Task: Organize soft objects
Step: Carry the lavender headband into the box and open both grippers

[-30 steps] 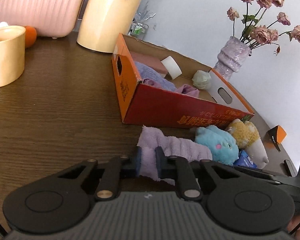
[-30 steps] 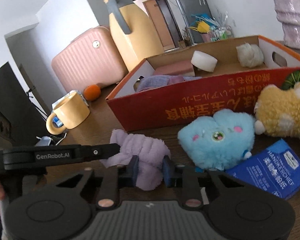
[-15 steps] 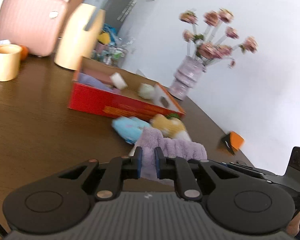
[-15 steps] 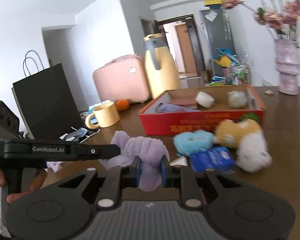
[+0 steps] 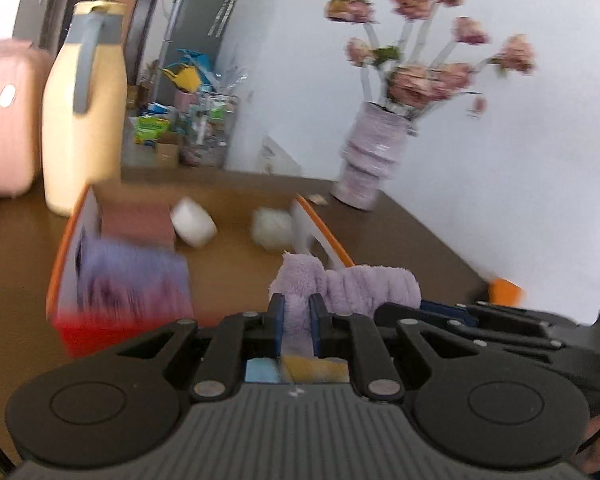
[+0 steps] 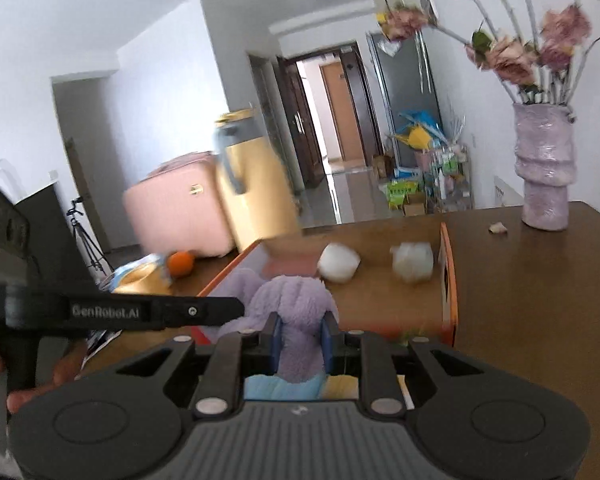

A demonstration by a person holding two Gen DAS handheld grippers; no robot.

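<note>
A fluffy lilac towel (image 5: 356, 286) hangs in the air between both grippers. My left gripper (image 5: 297, 318) is shut on one end of it, and my right gripper (image 6: 300, 338) is shut on the other end (image 6: 296, 304). Below and beyond the towel lies the red and orange cardboard box (image 5: 66, 264) (image 6: 448, 280). Inside it are a folded purple cloth (image 5: 132, 276), a pink item (image 5: 136, 222), a white roll (image 5: 194, 226) (image 6: 338, 264) and a pale fluffy ball (image 5: 272, 226) (image 6: 414, 262). Bits of the blue and yellow plush toys (image 6: 284, 388) show under the jaws.
A cream thermos jug (image 5: 84, 112) and a pink case (image 5: 4, 120) stand behind the box. A lilac vase of dried flowers (image 6: 544, 168) sits at the table's far right. A yellow mug (image 6: 142, 280) and an orange (image 6: 180, 262) lie to the left.
Both grippers have lifted the lilac towel off the table and carried it up over the near side of the box. The plush toys now lie below the jaws.
</note>
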